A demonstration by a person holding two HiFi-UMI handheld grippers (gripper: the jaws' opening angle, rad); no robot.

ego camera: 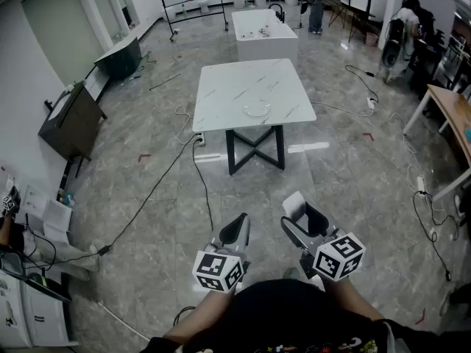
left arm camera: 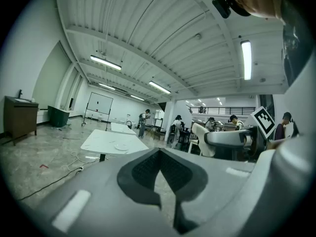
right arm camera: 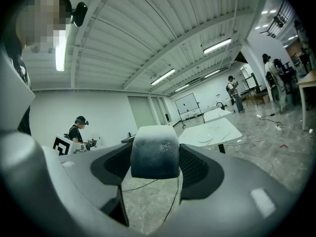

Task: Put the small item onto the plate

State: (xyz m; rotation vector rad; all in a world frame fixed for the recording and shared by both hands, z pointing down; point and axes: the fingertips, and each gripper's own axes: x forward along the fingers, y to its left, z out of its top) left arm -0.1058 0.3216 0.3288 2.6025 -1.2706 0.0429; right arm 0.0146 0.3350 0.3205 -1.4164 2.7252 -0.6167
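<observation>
Here, the right gripper (ego camera: 300, 215) is at the lower right of the head view, and its jaws grip a small block (right arm camera: 154, 152), white on top and grey lower down, which fills the space between the two pads. The left gripper (ego camera: 237, 232) is just beside it, at the lower middle, with its jaws closed together and nothing between them. Both grippers hang over the grey floor (ego camera: 147, 219). The plate (ego camera: 257, 109) lies on the white desk (ego camera: 221, 101) in the upper middle of the frame, well apart from the block.
</observation>
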